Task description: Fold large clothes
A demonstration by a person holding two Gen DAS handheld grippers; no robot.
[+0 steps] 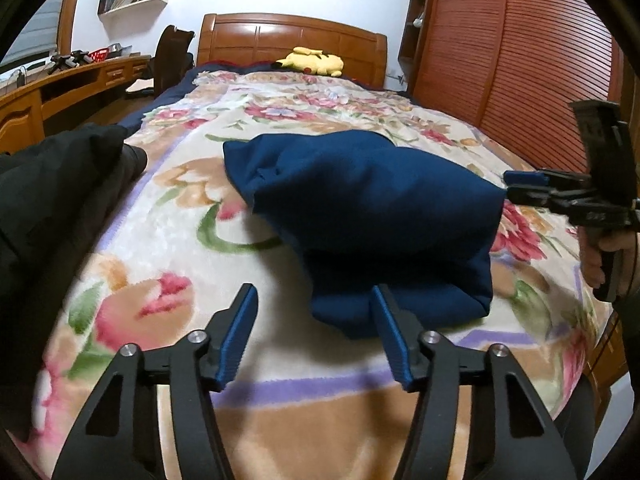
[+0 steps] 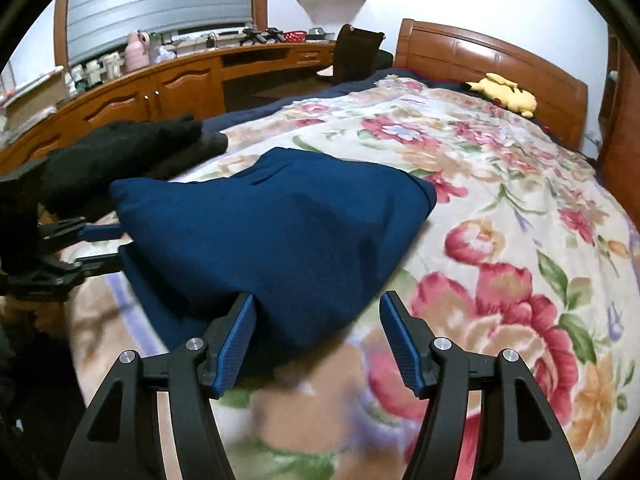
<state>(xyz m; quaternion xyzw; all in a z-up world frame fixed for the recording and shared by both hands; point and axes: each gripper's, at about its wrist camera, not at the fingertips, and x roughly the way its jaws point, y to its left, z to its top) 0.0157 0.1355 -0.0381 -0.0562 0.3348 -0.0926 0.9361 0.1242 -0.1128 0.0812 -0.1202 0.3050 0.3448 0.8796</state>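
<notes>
Blue garment (image 1: 368, 216) lies already folded into a compact bundle just ahead of your wide-open left gripper (image 1: 316, 312) and right gripper (image 2: 318, 320); neither holds anything; the black clothes (image 2: 120, 148) beyond look unfolded.

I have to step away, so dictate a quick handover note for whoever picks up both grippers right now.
Left gripper: open, holding nothing, at the near edge of the blue garment.
Right gripper: open, holding nothing, at the garment's other near corner.
The blue garment lies folded in a bundle on the floral blanket.
A black garment lies heaped at the bed's left side; it looks unfolded, so likely next.
</notes>
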